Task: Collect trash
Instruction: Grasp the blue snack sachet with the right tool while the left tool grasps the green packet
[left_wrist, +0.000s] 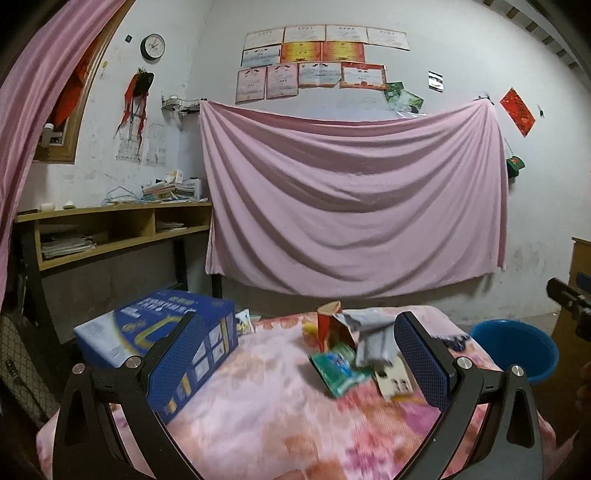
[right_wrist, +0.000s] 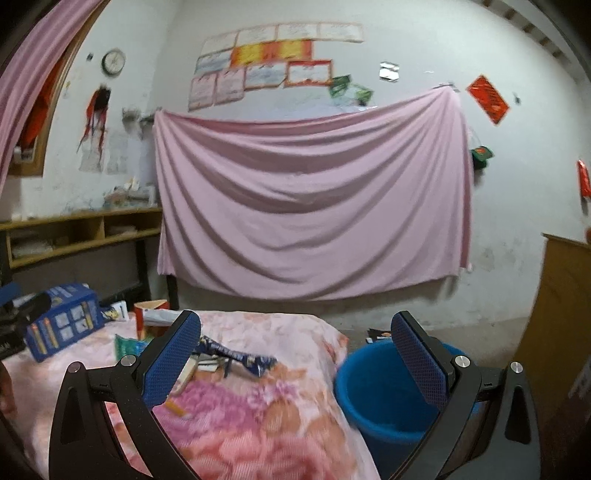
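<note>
Room: a white wall with a pink sheet (left_wrist: 351, 206) hung across it, certificates (left_wrist: 314, 59) and a clock (left_wrist: 152, 47) above, and a wooden shelf (left_wrist: 110, 225) to the left.
Surface: a bed (left_wrist: 266, 398) under a pink flowered blanket carries the trash.
Trash: a blurred heap lies just ahead of the left tongs (left_wrist: 299, 365); it includes a red carton (left_wrist: 328, 325), a grey crumpled wrapper (left_wrist: 373, 332), a green packet (left_wrist: 336, 369) and a white card (left_wrist: 393, 384).
More trash: a blue crumpled wrapper (right_wrist: 236, 358) lies on the blanket between the fingers of the right tongs (right_wrist: 295, 365), nearer the left finger.
Box: a blue box (left_wrist: 177, 343) sits on the bed partly behind the left finger of the left tongs.
Bucket: a blue bucket (right_wrist: 376, 387) stands on the floor beside the bed, partly behind the right finger of the right tongs.
Left tongs: released, fingers spread wide, nothing between them.
Right tongs: released, fingers spread wide, gripping nothing.
Other tongs seen: the right tongs' dark tip (left_wrist: 570, 299) shows at the right edge of the left view, above the bucket.
</note>
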